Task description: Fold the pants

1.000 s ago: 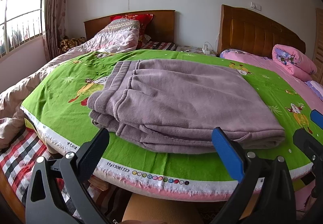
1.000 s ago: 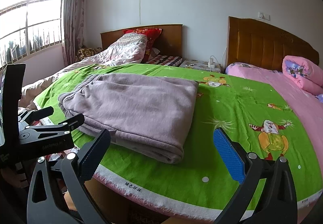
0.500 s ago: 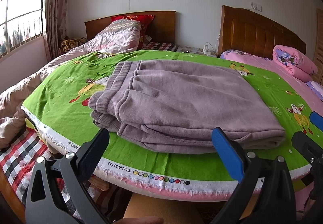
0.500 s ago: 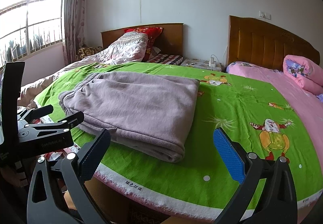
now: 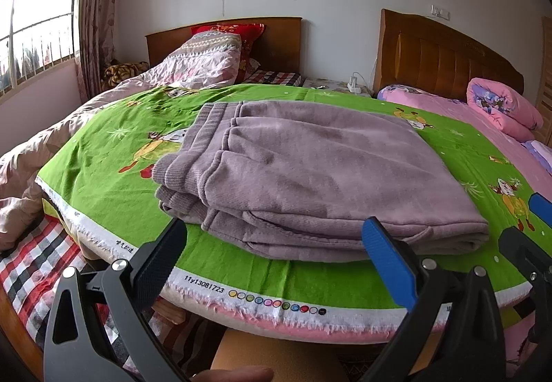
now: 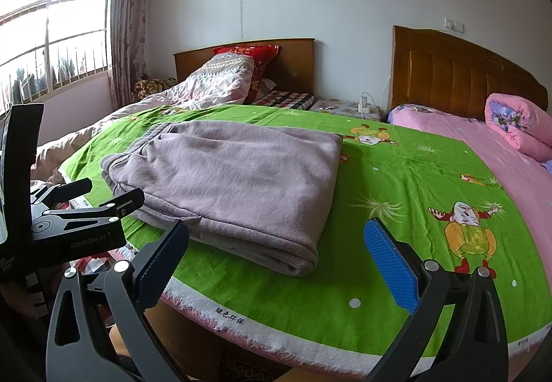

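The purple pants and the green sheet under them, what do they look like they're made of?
The purple pants look like thick fleece or knitted sweatshirt cloth: matt, fuzzy nap, ribbed waistband, plump soft folds. The green sheet looks like thin woven cotton, printed with cartoon figures: flat, with a frayed white edge carrying printed text and colour dots. Exact fibres can't be told.

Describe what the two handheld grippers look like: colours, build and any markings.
Both are the same design. The left gripper and right gripper each have black skeletal metal arms with cut-outs and silver rivets, one finger faced with a black textured pad and the other with a blue one. Seen from the right wrist view, the left gripper's body carries faint "GenRobot.AI" lettering.
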`<state>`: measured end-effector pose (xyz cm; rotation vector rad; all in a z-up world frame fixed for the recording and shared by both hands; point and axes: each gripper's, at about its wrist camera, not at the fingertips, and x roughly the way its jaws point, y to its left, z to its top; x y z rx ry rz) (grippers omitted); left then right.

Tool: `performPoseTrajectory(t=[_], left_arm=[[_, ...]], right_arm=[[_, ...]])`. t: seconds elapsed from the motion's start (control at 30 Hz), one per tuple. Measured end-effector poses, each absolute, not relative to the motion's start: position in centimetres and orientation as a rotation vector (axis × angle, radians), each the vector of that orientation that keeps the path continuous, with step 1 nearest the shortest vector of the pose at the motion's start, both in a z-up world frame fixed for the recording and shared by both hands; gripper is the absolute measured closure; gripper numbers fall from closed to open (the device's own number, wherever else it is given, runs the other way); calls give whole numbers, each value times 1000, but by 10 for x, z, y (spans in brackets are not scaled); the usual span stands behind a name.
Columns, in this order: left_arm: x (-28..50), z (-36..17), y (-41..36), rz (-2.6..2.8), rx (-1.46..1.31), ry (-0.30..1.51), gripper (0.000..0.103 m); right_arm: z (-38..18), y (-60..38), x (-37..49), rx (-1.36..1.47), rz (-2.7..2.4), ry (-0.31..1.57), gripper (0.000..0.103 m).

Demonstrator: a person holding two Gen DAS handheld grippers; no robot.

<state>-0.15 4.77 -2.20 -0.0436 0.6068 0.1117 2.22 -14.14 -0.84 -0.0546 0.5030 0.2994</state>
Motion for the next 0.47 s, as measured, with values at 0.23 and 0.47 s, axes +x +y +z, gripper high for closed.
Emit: performPoseTrajectory(t=[0.23,0.47], left_arm=[[-3,-21,54,135,-72,601,2],[-7,-5,142,350,-235,546,2]], right_arm=[[-8,-144,23,-55,304,502,5],[24,-202,11,-20,107,368,5]])
